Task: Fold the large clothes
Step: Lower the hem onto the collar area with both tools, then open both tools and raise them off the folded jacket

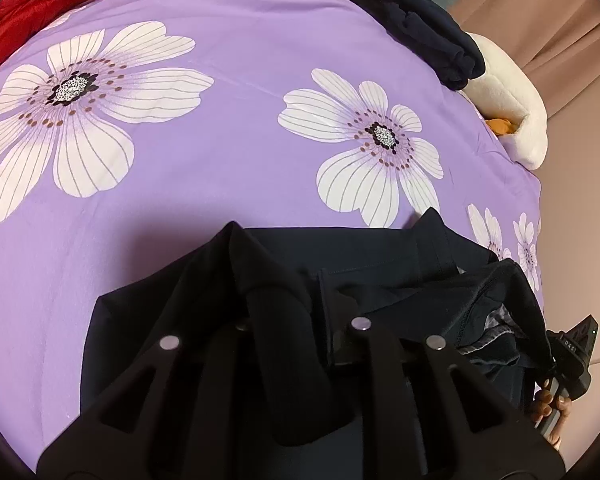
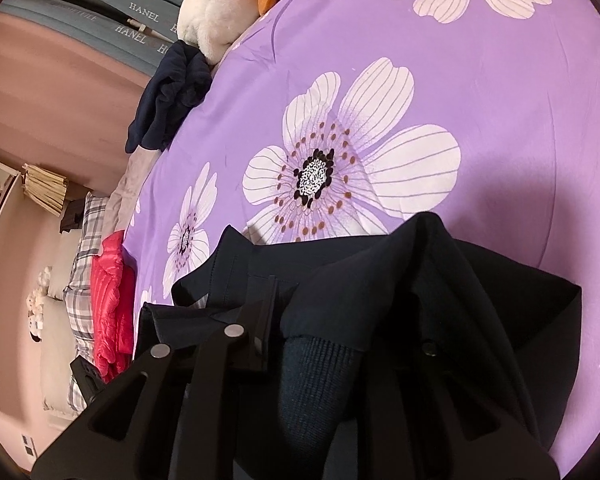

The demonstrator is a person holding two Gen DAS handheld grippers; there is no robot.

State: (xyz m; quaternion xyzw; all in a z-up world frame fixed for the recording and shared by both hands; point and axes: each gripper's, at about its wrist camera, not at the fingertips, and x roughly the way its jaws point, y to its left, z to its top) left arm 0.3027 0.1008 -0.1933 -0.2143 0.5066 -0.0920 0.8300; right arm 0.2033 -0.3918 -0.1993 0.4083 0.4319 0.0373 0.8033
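Note:
A dark navy garment lies bunched on the near part of the purple flowered bedspread. My left gripper is shut on a thick fold of it, which rises in a ridge between the fingers. In the right wrist view the same garment drapes over my right gripper. That gripper is shut on the cloth at a ribbed cuff, and the cloth hides its right finger. The right gripper's body, held by a hand, also shows at the left wrist view's right edge.
A red quilted jacket lies at the far left of the bed. A rumpled dark blue garment and a cream plush toy sit at the far right edge. Plaid pillows lie beyond the red jacket.

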